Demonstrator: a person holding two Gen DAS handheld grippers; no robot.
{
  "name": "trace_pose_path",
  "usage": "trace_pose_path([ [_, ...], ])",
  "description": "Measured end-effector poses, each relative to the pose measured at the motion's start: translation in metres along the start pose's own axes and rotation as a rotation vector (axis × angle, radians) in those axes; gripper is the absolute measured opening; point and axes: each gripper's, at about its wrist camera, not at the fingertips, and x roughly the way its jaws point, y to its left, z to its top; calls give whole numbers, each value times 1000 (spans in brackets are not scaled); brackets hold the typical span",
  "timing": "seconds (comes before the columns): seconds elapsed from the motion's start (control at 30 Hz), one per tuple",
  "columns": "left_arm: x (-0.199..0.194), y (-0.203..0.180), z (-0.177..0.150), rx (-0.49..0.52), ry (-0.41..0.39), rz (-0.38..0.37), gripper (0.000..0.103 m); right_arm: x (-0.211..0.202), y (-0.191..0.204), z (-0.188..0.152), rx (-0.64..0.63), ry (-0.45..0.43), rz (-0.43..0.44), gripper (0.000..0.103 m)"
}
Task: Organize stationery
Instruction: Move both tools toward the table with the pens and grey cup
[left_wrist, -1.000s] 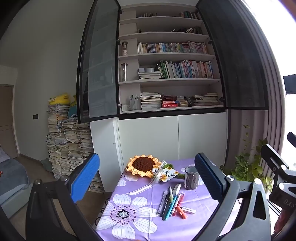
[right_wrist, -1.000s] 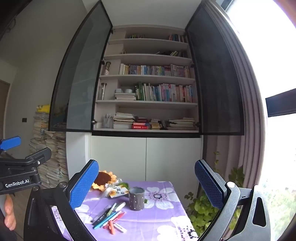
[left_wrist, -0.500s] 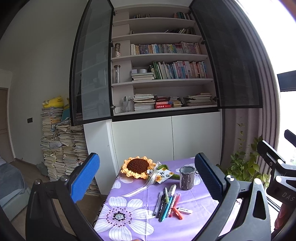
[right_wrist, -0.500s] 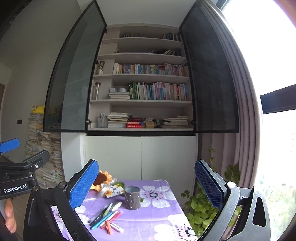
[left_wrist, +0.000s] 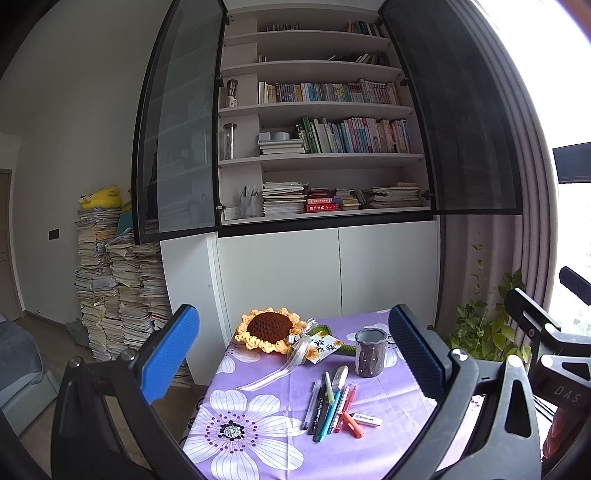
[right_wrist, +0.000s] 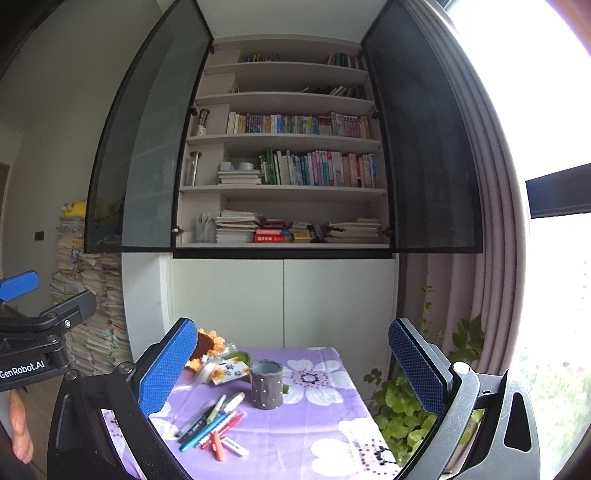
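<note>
Both views have drifted slightly; left gripper (left_wrist: 291, 363) and right gripper (right_wrist: 291, 363) stay wide open, empty — pens (left_wrist: 330, 404) ahead between the fingers, ungrasped.

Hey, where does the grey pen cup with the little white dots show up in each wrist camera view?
Left wrist view: the grey pen cup stands right of centre, low in the frame, just behind the pens.
Right wrist view: the cup sits left of centre, low, with the pens to its lower left.
Shared landmark: the crochet sunflower left of the cup.
</note>
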Motion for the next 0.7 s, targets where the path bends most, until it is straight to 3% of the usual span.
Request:
trace_pose_path([
  [0.7, 42, -8, -15, 12, 85, 21, 102, 39, -1, -20, -7, 92, 12, 103],
])
